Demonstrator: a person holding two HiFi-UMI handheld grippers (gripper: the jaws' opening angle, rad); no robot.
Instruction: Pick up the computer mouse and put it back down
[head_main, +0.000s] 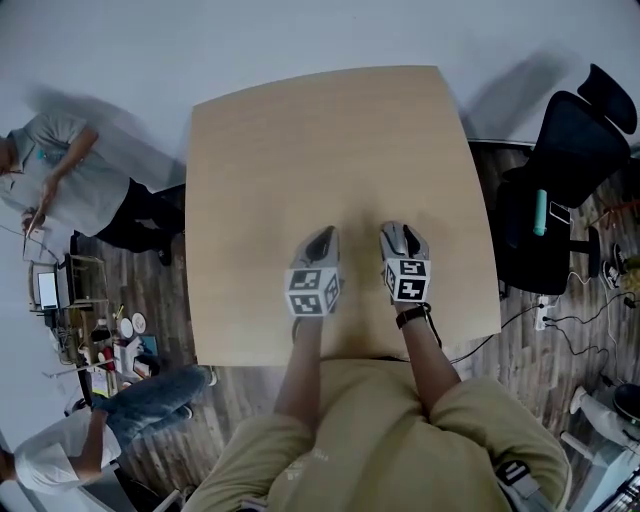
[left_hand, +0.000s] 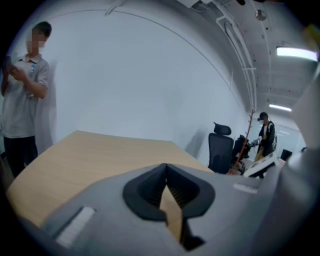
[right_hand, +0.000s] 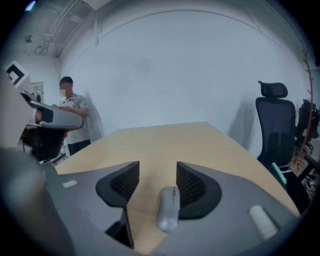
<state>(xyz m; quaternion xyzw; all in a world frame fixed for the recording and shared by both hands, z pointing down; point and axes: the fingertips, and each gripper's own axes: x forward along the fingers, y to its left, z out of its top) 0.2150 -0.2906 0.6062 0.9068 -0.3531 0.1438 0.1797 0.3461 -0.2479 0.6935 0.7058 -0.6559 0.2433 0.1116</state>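
One computer mouse (right_hand: 168, 207) between wide right tongs (right_hand: 158, 166), nearer their right jaw, left tongs (left_hand: 165, 166) closed

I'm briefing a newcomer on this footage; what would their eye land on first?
The wooden table fills the head view's middle, with the left gripper and right gripper side by side close to the wearer's edge. In the right gripper view a grey computer mouse sits between the parted fingers, beside the right one. A black office chair stands right of the table.
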